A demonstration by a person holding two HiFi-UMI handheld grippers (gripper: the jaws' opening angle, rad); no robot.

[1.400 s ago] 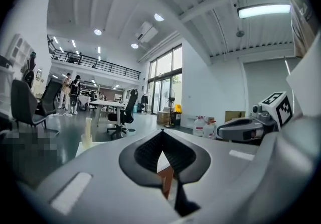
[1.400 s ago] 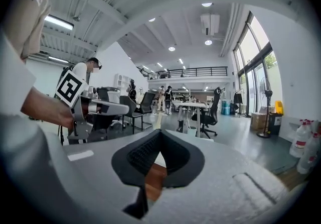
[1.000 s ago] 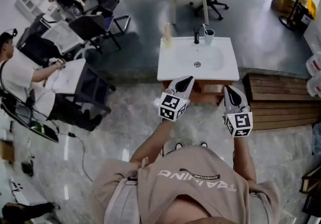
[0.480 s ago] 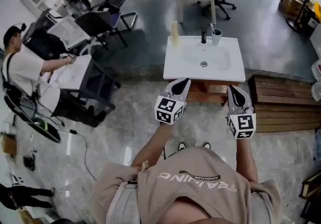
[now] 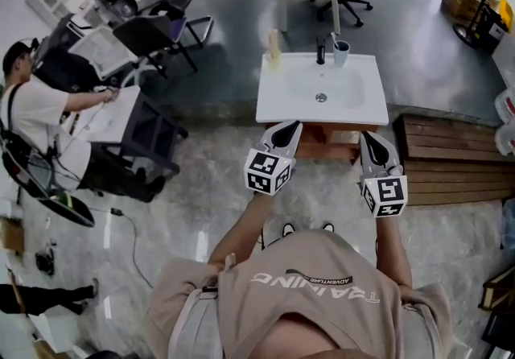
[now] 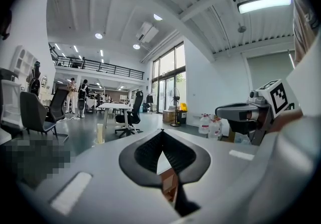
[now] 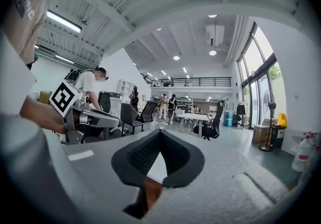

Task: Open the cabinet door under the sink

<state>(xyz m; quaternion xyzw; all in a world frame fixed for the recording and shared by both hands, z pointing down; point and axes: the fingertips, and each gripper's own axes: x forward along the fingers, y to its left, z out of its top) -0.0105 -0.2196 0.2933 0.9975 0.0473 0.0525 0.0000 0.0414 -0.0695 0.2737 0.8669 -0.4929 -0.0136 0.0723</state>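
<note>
Currently both grippers are held level in front of the sink (image 5: 282, 104), by its near edge. Left gripper (image 5: 288, 130) is by the near-left corner, jaws closed, tips meeting, nothing btwn them. Right gripper (image 5: 368, 138) is by the near-right corner, jaws likewise together, empty. The cabinet (image 5: 326, 142) sits under the white sink. Only a brown strip of its front shows below the near edge, btwn the two grippers; door seam and handle too small to tell. At the sink's back edge are a faucet (image 5: 321, 52) and cup (image 5: 341, 52), w/ a pale bottle (image 5: 273, 47) at the back-left corner.
</note>
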